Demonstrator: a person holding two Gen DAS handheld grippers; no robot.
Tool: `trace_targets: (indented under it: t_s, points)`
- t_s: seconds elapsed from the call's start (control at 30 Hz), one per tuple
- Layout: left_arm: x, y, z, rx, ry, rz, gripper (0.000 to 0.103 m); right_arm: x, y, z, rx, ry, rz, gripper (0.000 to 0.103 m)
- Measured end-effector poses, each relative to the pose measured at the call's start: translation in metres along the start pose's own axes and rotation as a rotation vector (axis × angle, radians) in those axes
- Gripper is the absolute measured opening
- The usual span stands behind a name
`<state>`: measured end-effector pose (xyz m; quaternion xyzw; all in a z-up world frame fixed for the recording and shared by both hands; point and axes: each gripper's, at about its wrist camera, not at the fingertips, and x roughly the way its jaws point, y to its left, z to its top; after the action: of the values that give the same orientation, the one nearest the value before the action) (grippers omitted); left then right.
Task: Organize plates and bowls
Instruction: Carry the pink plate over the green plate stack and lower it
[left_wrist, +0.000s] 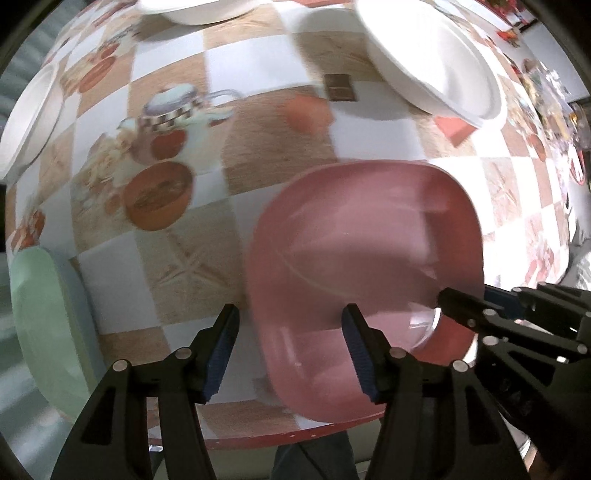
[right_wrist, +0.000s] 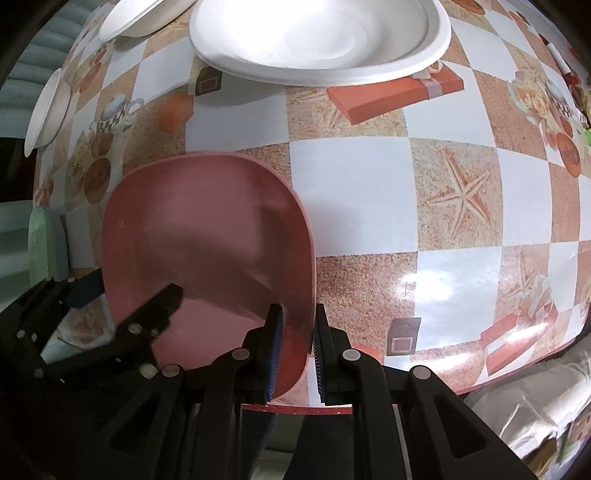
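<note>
A pink square plate lies near the table's front edge; it also shows in the right wrist view. My left gripper is open, its jaws straddling the plate's left rim. My right gripper is closed on the plate's right rim, one pad inside and one outside; it shows in the left wrist view at the plate's right edge. The left gripper shows in the right wrist view at lower left.
A white bowl sits behind the pink plate, also in the left wrist view. More white dishes stand at the far left and far back. A green plate lies at the table's left front. The table edge is close.
</note>
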<state>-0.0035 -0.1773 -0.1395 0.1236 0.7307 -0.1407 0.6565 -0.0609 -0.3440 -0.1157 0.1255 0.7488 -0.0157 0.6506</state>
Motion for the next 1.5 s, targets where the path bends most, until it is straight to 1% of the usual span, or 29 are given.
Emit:
trace_targets:
  t_s: [0.1, 0.13, 0.2, 0.27, 0.3, 0.33, 0.4, 0.5, 0.63, 0.73, 0.87, 0.93, 1.1, 1.2, 1.5]
  points:
    - [0.000, 0.011, -0.001, -0.016, 0.000, -0.009, 0.062, 0.002, -0.004, -0.003, 0.006, 0.001, 0.012, 0.017]
    - [0.001, 0.011, 0.000, -0.004, 0.002, -0.003, 0.062, 0.004, 0.007, -0.003, 0.006, 0.001, 0.013, 0.017]
    - [0.001, 0.008, 0.000, 0.020, -0.005, 0.005, 0.060, 0.004, 0.006, -0.004, 0.003, 0.002, 0.013, 0.017]
    - [-0.001, 0.006, 0.000, 0.042, -0.015, -0.009, 0.050, 0.004, 0.004, -0.005, 0.002, 0.002, 0.014, 0.017]
    - [-0.003, 0.004, -0.001, 0.057, -0.021, -0.020, 0.036, 0.006, 0.003, -0.005, -0.003, 0.002, 0.013, 0.017]
    - [-0.003, 0.000, 0.000, 0.065, -0.017, -0.034, 0.028, 0.006, 0.004, -0.005, -0.013, 0.004, 0.007, 0.017]
    - [-0.002, 0.000, 0.000, 0.063, -0.007, -0.036, 0.027, 0.004, 0.008, -0.002, -0.025, 0.007, -0.010, 0.017]
    - [-0.001, 0.002, 0.000, 0.043, 0.010, -0.049, 0.023, 0.008, 0.011, -0.002, -0.013, 0.016, -0.004, 0.017]
    - [0.000, -0.002, -0.004, 0.061, 0.004, -0.034, 0.023, 0.011, 0.008, -0.004, -0.012, 0.027, -0.002, 0.017]
    - [0.012, -0.005, -0.019, 0.067, -0.003, -0.025, 0.023, 0.013, 0.008, -0.003, -0.008, 0.031, -0.006, 0.017]
    - [0.011, -0.002, -0.019, 0.056, 0.003, -0.029, 0.023, 0.012, 0.006, -0.007, -0.010, 0.032, -0.018, 0.017]
    - [0.012, 0.002, -0.023, 0.052, 0.003, -0.025, 0.023, 0.008, 0.016, -0.005, -0.018, 0.034, -0.028, 0.017]
    - [0.015, 0.016, -0.030, 0.017, 0.008, -0.030, 0.023, 0.012, 0.032, -0.004, -0.047, 0.043, -0.035, 0.017]
    - [0.024, 0.022, -0.028, 0.004, 0.007, -0.028, 0.023, 0.019, 0.041, -0.001, -0.073, 0.050, -0.048, 0.017]
    - [0.030, 0.050, -0.044, -0.059, 0.004, -0.036, 0.023, 0.033, 0.072, 0.004, -0.140, 0.086, -0.050, 0.017]
